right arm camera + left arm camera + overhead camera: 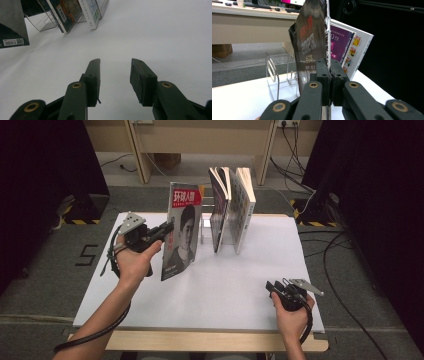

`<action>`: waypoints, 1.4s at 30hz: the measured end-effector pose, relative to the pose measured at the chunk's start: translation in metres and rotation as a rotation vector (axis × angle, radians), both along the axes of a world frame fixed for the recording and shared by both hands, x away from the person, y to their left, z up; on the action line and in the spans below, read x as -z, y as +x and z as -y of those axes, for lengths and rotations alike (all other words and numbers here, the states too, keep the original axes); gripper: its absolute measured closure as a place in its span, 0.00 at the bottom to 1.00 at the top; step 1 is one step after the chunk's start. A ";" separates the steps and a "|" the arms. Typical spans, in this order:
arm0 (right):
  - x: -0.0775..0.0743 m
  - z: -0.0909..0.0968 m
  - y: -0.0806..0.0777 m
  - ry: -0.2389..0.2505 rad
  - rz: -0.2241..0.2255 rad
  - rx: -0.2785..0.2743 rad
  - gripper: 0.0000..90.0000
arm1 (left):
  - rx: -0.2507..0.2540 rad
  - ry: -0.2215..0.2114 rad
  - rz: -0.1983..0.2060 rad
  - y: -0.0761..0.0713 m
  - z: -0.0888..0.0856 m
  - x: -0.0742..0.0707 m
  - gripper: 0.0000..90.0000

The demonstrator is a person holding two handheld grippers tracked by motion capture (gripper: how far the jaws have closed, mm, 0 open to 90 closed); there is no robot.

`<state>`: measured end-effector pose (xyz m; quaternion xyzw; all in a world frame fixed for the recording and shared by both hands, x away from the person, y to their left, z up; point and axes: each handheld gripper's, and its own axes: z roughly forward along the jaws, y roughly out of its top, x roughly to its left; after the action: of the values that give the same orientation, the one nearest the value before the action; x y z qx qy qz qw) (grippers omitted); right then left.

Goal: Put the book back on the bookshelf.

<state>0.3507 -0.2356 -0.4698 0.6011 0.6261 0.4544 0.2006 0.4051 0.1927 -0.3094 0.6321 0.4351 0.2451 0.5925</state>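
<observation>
My left gripper is shut on the spine edge of a magazine with a red title and a portrait on its cover, and holds it upright above the white table. In the left gripper view the pads clamp the magazine at its lower edge, just left of the clear rack. Two more magazines lean in that clear rack at the back. My right gripper rests low near the front right of the table, jaws open with nothing between them.
The white board covers a wooden table whose front edge shows below. Black curtains stand on both sides. Wooden desk legs and cables lie on the floor behind. The racked magazines' lower ends show ahead of the right gripper.
</observation>
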 end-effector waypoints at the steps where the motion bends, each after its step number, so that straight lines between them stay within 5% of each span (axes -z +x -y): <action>1: 0.000 0.000 0.000 -0.003 0.000 -0.001 0.67 | -0.005 -0.002 0.001 -0.001 -0.001 -0.001 0.97; 12: 0.000 0.000 0.000 -0.008 0.001 -0.004 0.67 | -0.022 -0.012 0.006 0.006 -0.002 -0.002 0.97; 42: 0.004 0.002 0.002 0.014 -0.016 -0.002 0.67 | -0.077 0.012 0.096 0.081 0.030 0.011 0.97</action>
<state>0.3526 -0.2378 -0.4738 0.6056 0.6250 0.4541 0.1910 0.4858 0.1623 -0.3208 0.6060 0.4285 0.3004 0.5991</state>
